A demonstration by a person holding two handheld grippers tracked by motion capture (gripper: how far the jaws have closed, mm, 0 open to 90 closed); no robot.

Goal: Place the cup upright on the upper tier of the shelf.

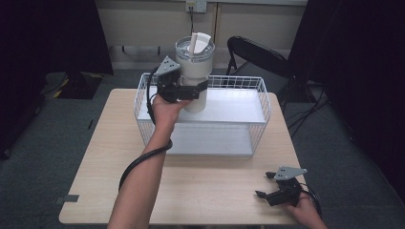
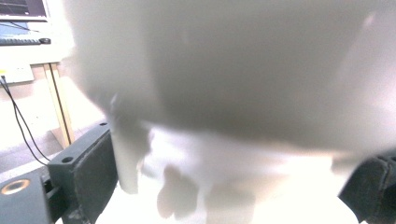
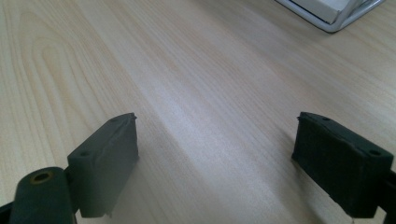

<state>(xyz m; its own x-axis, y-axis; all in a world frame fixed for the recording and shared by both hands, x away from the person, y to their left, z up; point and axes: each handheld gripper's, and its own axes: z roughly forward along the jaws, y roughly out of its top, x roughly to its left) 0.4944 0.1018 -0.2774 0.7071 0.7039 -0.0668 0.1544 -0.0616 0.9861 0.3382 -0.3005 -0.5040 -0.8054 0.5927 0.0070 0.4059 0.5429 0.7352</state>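
Tumbler (image 1: 193,62): tall, white, clear lid, upright in wire basket (image 1: 260,102)

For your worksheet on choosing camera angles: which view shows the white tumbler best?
The high view: the whole white tumbler shows, clear lid on top, standing in the wire basket with the left gripper clamped round it. The left gripper view gives a blurred close-up of its wall between the jaws. The right gripper view looks at the table.

A white tumbler (image 1: 193,71) with a clear lid stands in a white wire basket (image 1: 260,102), upper centre, on a pale wood-grain counter (image 1: 215,186); each hand-held gripper is black.
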